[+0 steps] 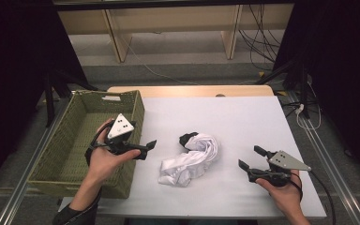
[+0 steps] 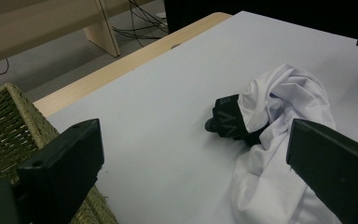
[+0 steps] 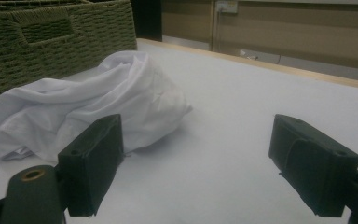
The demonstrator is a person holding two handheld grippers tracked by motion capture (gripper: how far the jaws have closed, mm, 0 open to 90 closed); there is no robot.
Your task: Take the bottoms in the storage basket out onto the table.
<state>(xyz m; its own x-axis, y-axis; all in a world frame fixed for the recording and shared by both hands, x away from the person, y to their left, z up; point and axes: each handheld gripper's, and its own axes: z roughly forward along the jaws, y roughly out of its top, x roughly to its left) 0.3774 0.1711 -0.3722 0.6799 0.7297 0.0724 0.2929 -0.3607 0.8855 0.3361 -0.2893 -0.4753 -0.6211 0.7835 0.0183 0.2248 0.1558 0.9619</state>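
A crumpled white cloth lies mid-table, with a black piece of fabric tucked into its far end. My left gripper hovers just left of it, beside the basket's right wall, jaws open and empty. In the left gripper view the cloth and the black piece sit ahead of the wide-spread left gripper. My right gripper is a short way right of the cloth, open and empty. In the right gripper view the cloth lies ahead and to the left of the right gripper.
A green woven basket stands at the table's left edge, its inside bare where it shows; it also appears as the basket and the basket. The white tabletop stretches behind and right of the cloth. Cables lie on the floor beyond.
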